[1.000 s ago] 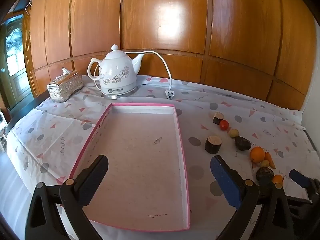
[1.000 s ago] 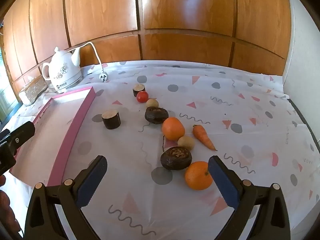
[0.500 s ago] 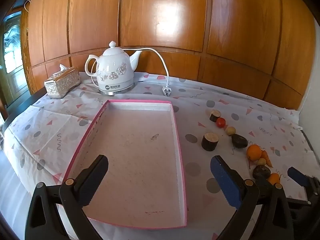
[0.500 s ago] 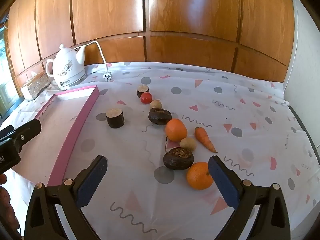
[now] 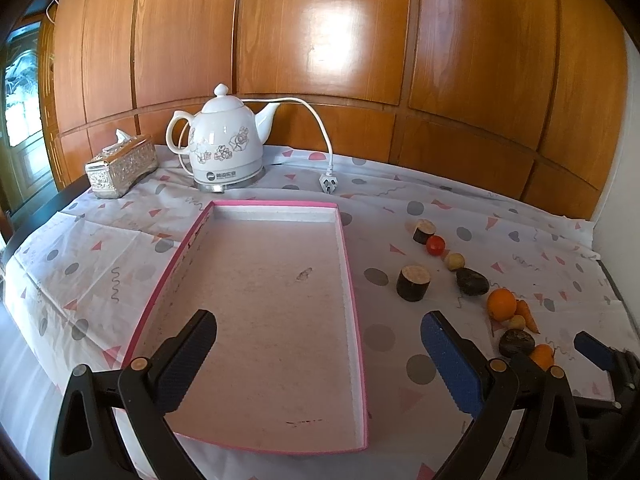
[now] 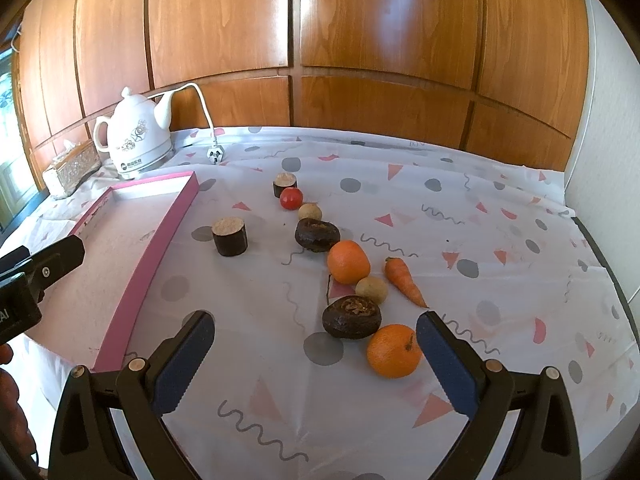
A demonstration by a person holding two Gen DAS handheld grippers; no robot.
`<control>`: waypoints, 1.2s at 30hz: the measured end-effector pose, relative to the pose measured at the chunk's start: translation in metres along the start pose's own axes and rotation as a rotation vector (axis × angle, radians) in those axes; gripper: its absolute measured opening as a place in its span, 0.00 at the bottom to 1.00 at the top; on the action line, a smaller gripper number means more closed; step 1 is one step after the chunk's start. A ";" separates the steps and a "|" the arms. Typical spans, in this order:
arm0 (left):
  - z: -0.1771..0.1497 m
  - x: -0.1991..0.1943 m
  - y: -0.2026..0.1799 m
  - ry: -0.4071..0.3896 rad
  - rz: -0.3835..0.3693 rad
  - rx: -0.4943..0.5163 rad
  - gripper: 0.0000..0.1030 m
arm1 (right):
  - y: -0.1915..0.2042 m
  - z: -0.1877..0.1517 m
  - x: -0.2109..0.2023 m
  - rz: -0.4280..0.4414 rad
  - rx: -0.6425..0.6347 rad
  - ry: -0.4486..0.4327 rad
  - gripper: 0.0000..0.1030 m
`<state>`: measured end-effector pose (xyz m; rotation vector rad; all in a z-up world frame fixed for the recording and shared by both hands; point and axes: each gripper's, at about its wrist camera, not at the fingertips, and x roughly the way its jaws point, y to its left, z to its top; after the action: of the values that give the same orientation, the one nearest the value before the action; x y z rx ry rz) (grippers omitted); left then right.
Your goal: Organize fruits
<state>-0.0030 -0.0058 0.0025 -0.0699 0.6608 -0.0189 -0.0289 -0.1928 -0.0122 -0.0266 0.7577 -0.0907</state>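
The tabletop [image 6: 500, 240] wears a white patterned cloth. At far left stand a white kettle [image 6: 134, 140] and a tissue box [image 6: 72, 170]; nearer lies a pink tray [image 5: 352, 280]. To its right runs a line of produce — tomato [image 6: 291, 198], two oranges [image 6: 348, 262], carrot [image 6: 404, 280] — plus dark lumps.

Two wrist views, both facing the wood wall

My left camera looks low over the tray [image 5: 256, 312]; my right sits beside it, over the fruit row [image 6: 348, 262]. Both share kettle [image 5: 226, 148], tray and fruit.
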 end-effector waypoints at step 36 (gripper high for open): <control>-0.006 0.004 -0.012 0.022 -0.038 0.033 1.00 | -0.037 -0.009 -0.006 -0.036 0.025 0.019 0.96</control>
<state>-0.0030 -0.0179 -0.0037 -0.0502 0.6814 -0.0675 -0.0422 -0.2291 -0.0127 -0.0156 0.7749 -0.1344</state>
